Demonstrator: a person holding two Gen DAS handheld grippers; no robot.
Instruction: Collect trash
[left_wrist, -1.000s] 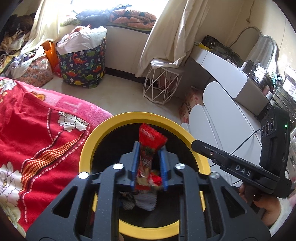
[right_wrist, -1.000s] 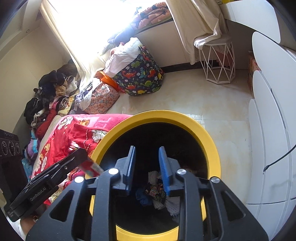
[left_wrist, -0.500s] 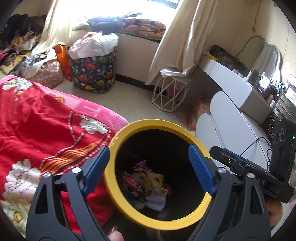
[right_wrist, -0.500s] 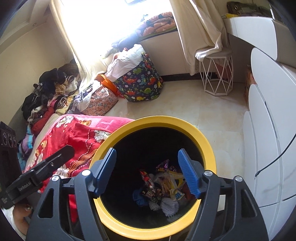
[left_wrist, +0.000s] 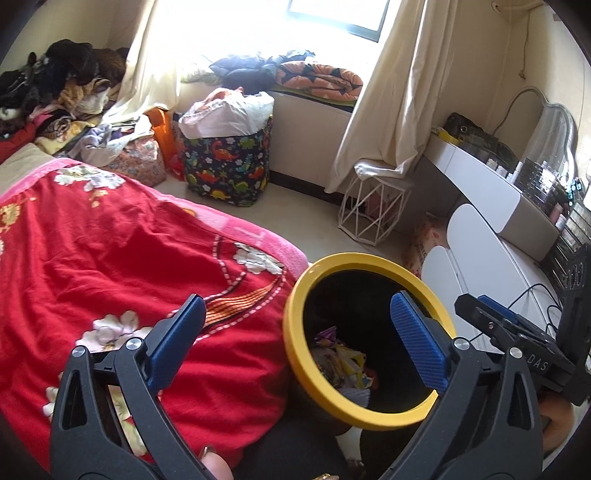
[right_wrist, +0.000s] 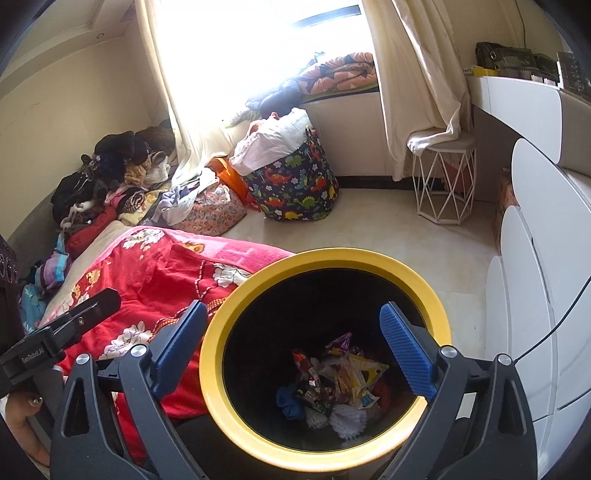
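Note:
A black trash bin with a yellow rim (right_wrist: 280, 263) stands on the floor beside the bed; it also shows in the left wrist view (left_wrist: 295, 354). Snack wrappers and crumpled tissue (right_wrist: 338, 384) lie at its bottom, partly seen in the left wrist view (left_wrist: 341, 363). My left gripper (left_wrist: 299, 343) is open and empty, above the bin's left rim and the bed edge. My right gripper (right_wrist: 291, 349) is open and empty, right above the bin's mouth. The right gripper (left_wrist: 517, 336) shows at the left view's right edge.
A red floral blanket (left_wrist: 110, 266) covers the bed left of the bin. A dinosaur-print laundry basket (right_wrist: 295, 188) and a white wire stool (right_wrist: 445, 184) stand on the floor by the window. White drawers (right_wrist: 535, 258) run along the right.
My left gripper opened and let go of the red snack wrapper, which fell into the bin. My right gripper also opened. Both grippers have drawn up and back from the bin.

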